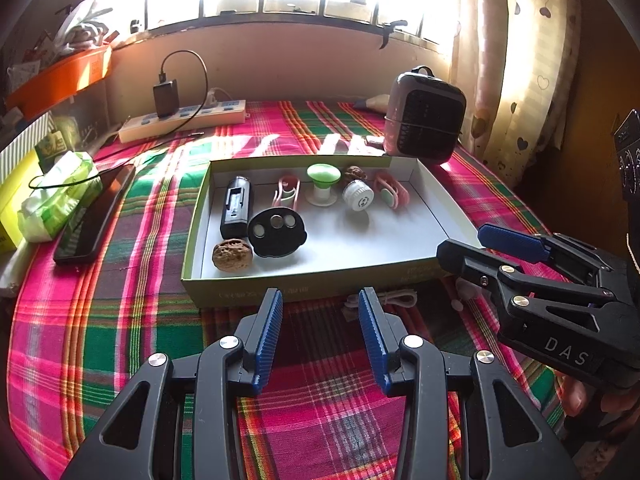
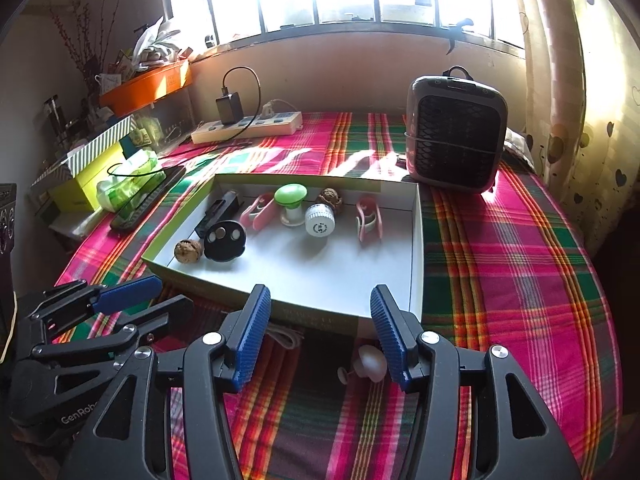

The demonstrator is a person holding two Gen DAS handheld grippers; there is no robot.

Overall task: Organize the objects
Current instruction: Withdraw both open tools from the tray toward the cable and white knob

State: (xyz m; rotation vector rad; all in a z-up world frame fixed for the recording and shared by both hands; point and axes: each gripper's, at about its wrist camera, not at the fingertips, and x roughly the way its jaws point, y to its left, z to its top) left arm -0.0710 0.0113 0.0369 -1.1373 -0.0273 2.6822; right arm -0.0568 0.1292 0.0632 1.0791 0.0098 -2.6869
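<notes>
A shallow cardboard box with a white inside lies on the plaid cloth. In it are a black lighter-like case, a black disc with three round metal pieces, two walnuts, two pink clips, a green-topped knob and a white cap. My left gripper is open just before the box's near wall, nothing between its pads. My right gripper is also open and holds nothing. A small white piece and a white cable lie on the cloth beneath it, outside the box.
A grey fan heater stands behind the box's right corner. A power strip with a charger lies at the back. On the left are a black phone, a tissue pack and boxes. A curtain hangs on the right.
</notes>
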